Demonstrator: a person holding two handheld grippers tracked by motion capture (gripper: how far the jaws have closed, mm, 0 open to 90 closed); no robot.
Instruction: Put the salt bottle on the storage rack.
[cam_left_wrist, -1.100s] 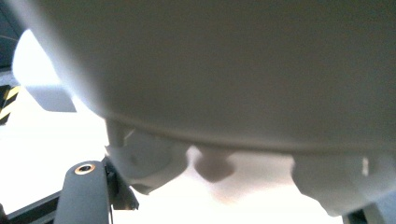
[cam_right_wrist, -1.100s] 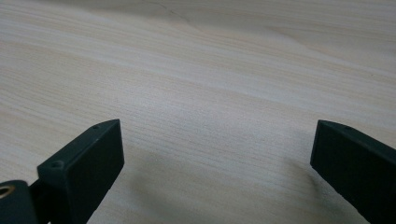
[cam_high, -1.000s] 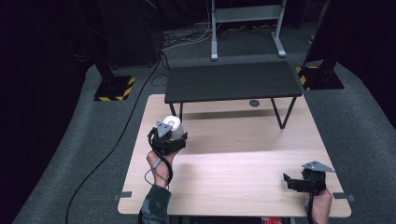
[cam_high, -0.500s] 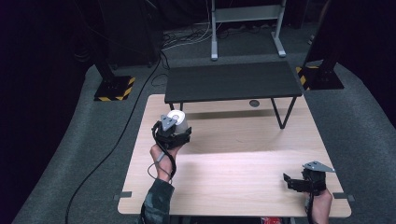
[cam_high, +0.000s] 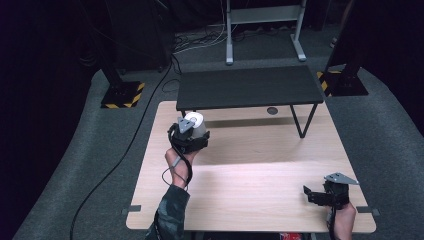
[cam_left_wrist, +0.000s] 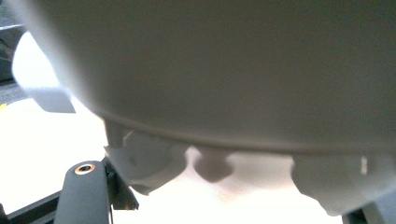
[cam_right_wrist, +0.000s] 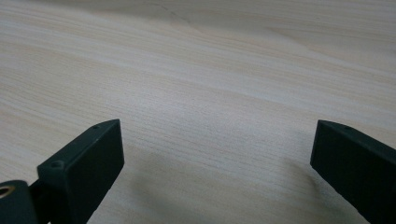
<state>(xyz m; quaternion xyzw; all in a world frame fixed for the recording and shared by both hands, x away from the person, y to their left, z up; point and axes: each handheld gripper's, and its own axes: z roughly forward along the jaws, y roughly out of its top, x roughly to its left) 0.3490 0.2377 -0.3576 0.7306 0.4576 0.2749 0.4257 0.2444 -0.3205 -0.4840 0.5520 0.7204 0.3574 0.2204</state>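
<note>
I'm holding a white cup (cam_high: 196, 121) in the left gripper (cam_high: 189, 136) at 10 o'clock; looks light, rigid, smooth, so I'm gripping its wall. Right gripper (cam_high: 320, 196) at 4 o'clock is sitting wide, empty.

Light wooden rectangular desk (cam_high: 260, 170) on a grey carpeted floor (cam_high: 390, 135).

A low black rectangular bench with thin metal legs (cam_high: 248, 88) stands across the desk's far edge. A small round dark disc (cam_high: 272, 110) lies on the desk just under the bench's near edge, right of centre.
</note>
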